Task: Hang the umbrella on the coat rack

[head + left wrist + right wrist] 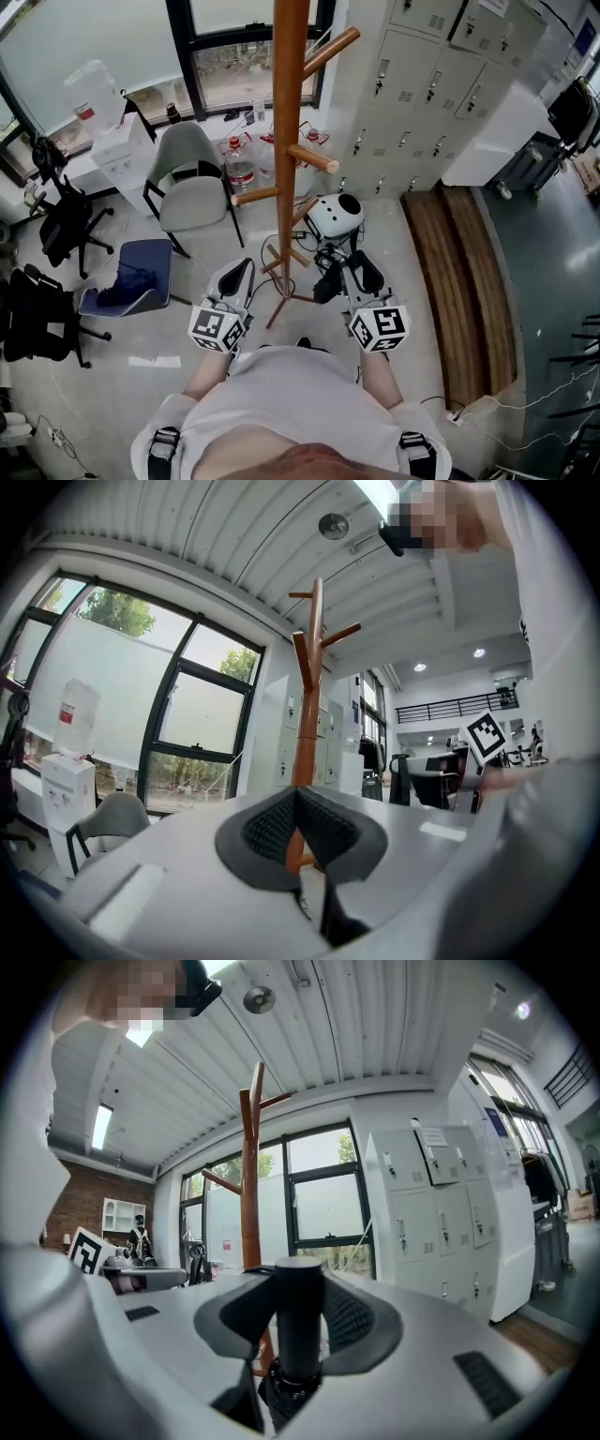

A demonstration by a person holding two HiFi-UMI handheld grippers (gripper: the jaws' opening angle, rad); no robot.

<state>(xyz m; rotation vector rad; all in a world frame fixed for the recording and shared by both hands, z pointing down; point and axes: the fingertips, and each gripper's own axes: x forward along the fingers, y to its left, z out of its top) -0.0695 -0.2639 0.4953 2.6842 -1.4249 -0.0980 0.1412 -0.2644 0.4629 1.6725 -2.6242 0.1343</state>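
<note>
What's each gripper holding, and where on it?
Right gripper grips the umbrella by its black handle. Left gripper is shut, empty.

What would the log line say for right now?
left gripper: shut, empty | right gripper: shut on umbrella | coat rack: ahead, umbrella not yet hung

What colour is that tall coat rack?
The tall wooden coat rack is reddish-brown; clearest in the head view.
</note>
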